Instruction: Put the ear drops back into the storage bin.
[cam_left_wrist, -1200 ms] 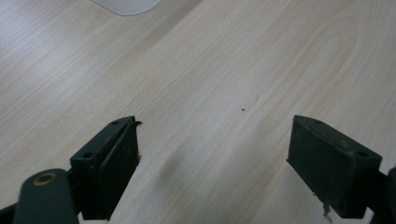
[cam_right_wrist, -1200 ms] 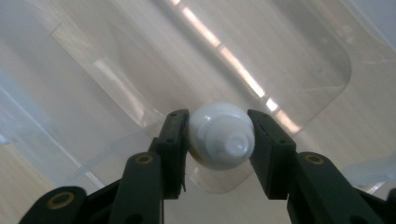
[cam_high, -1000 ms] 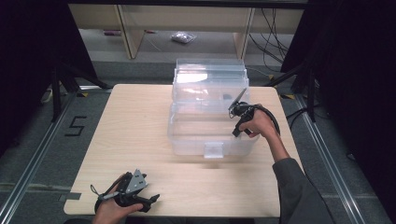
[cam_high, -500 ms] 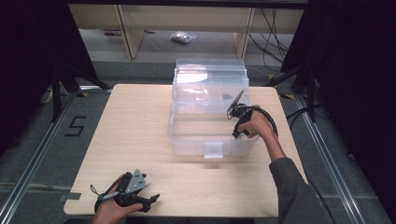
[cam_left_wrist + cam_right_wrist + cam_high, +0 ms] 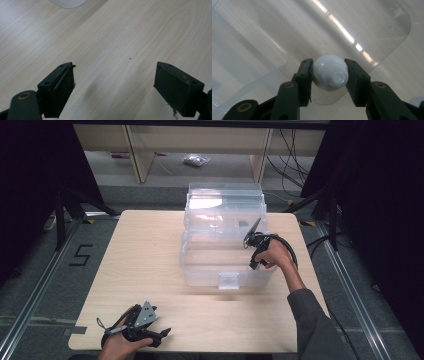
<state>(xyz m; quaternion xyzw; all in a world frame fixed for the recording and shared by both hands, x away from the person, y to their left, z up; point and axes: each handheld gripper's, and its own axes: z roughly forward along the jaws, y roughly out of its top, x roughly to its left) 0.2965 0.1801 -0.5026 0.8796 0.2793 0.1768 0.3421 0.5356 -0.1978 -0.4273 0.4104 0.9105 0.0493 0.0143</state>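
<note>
A clear plastic storage box [image 5: 200, 270] stands in the middle of the light wooden table [image 5: 140, 250]. My right gripper [image 5: 251, 251] reaches over the box's right wall, shut on a small white rounded object, shaped like a bulb [image 5: 330, 72]. Both pads press its sides, and the box's clear bottom [image 5: 274, 37] lies behind it. My left gripper [image 5: 161, 337] rests at the table's front left, far from the box. Its jaws stand wide open [image 5: 115, 66] over bare wood with nothing between them.
A clear latch [image 5: 229, 281] sits on the box's front wall. A rounded pale corner [image 5: 67, 2] shows at the top of the left gripper view. Dark frames and cables stand around the table, and a shelf [image 5: 130, 150] is behind it.
</note>
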